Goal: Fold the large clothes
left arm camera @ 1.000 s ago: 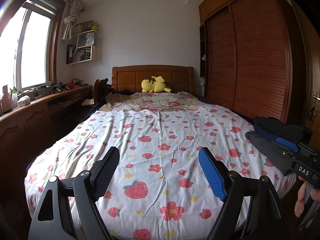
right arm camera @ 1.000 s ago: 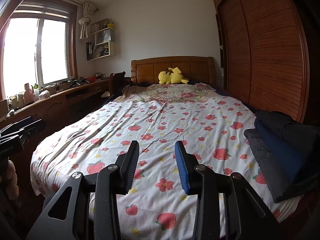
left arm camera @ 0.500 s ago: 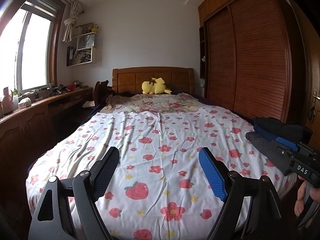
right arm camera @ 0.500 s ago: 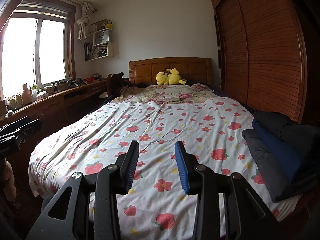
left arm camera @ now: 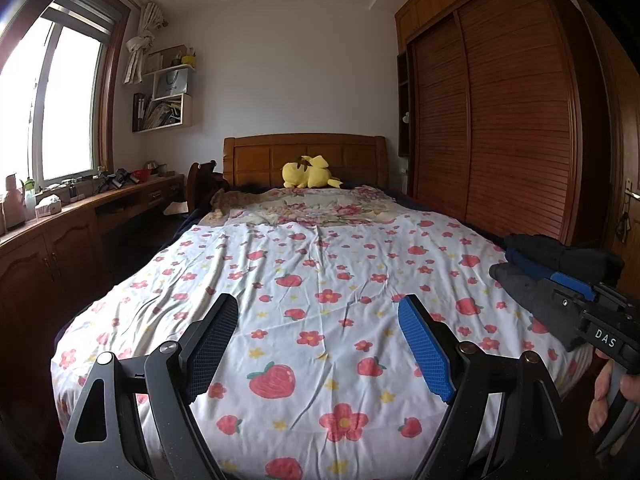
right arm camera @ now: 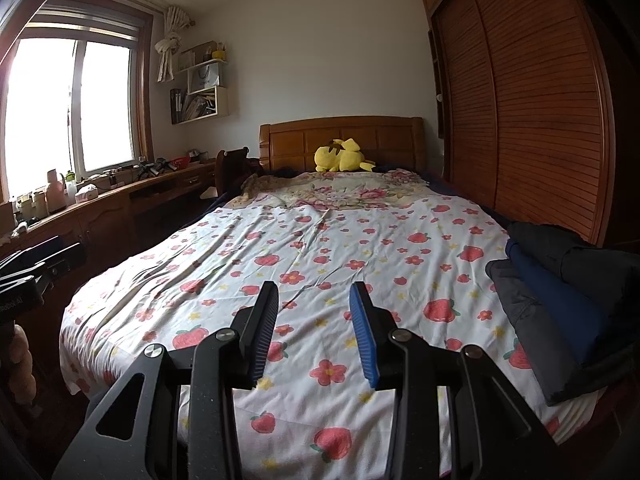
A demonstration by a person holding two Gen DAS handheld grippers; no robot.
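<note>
Both the left gripper [left arm camera: 318,346] and right gripper [right arm camera: 314,334] are held released and empty above the bed [right arm camera: 320,248], dark clothes [right arm camera: 560,300] stacked at 3 o'clock, presumably within reach for folding.

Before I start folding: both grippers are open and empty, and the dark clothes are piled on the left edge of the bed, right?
Not quite: the dark clothes lie on the right edge of the bed, as the right wrist view shows. Both grippers, left and right, are open and empty.

Both fisheye views are taken from above the foot of the bed [left arm camera: 320,280], facing its headboard [right arm camera: 340,140]. The left wrist view is set further left. The yellow plush toy [left arm camera: 308,172] and dark folded clothes [right arm camera: 560,300] at frame right are shared.
</note>
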